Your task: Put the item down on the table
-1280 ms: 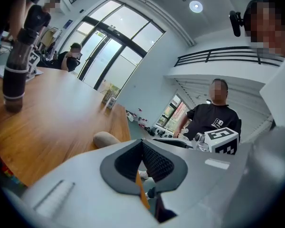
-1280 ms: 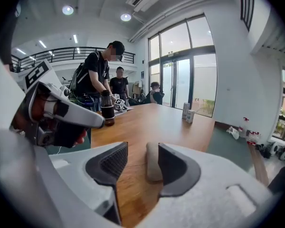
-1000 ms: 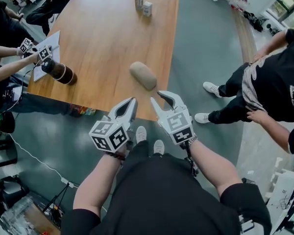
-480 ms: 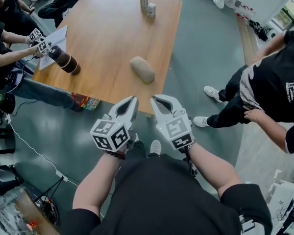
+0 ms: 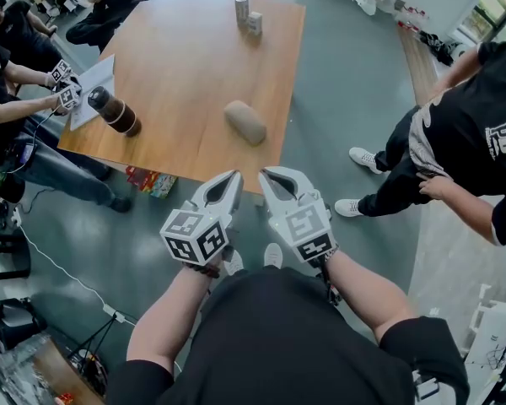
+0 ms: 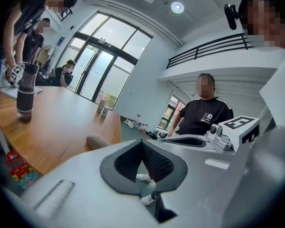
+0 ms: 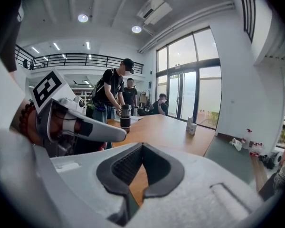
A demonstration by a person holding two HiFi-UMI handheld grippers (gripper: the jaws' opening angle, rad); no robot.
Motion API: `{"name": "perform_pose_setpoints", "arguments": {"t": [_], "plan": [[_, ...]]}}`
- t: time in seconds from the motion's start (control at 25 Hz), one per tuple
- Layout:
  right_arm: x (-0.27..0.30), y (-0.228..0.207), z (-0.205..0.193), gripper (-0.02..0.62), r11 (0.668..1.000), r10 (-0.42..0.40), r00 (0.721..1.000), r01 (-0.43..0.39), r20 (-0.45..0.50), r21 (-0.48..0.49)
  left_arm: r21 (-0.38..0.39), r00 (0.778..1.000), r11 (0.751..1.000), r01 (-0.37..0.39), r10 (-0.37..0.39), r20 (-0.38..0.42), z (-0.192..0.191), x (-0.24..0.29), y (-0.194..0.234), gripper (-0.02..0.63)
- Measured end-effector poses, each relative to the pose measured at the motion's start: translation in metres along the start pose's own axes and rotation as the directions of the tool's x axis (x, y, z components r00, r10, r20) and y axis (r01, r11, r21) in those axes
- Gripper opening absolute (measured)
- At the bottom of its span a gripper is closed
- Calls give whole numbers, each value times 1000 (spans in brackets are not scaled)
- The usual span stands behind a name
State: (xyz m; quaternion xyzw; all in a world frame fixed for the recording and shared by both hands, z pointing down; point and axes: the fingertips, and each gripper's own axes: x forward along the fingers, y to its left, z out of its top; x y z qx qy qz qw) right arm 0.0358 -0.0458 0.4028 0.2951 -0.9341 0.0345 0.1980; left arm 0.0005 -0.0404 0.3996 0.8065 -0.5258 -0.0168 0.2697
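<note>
Head view, looking steeply down over my forearms at a wooden counter (image 5: pixel 194 66). The tan, oblong item (image 5: pixel 245 122) lies on its side on the counter at about twelve o'clock from my hands, near the front edge, with nothing touching it.

A second ago the jaws of my right hand-held gripper (image 5: pixel 266 175) stood partly apart, close to the item. They have since come together and now hold nothing. Its own view shows the two dark pads meeting at the tips (image 7: pixel 140 147), with only counter wood showing through the gap behind them. My left hand-held gripper (image 5: pixel 234 177) has been closed throughout and is also empty. In its view the pads meet, and the item (image 6: pixel 98 140) lies beyond them at ten o'clock, well apart.

Both grippers have drawn back a little. They hang side by side at the counter's near edge, over the grey floor.

I judge the put-down to be done: the item rests free on the counter, and closing the right jaws was only tidying up after the release.

Elsewhere, a dark cylindrical flask (image 5: pixel 114 110) stands at ten o'clock beside a seated person's gripper. A can (image 5: pixel 241 7) and a small box (image 5: pixel 255 22) sit at the far end at twelve. A person in black (image 5: pixel 464 150) stands at three o'clock.
</note>
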Motion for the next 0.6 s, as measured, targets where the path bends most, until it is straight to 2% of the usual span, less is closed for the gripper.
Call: {"name": "perform_pose_setpoints", "arguments": {"t": [0.6], "plan": [[-4, 22, 3, -8, 998, -60, 998, 60, -6, 19, 3, 999, 999, 48, -48, -19, -5, -22, 5, 10]]}}
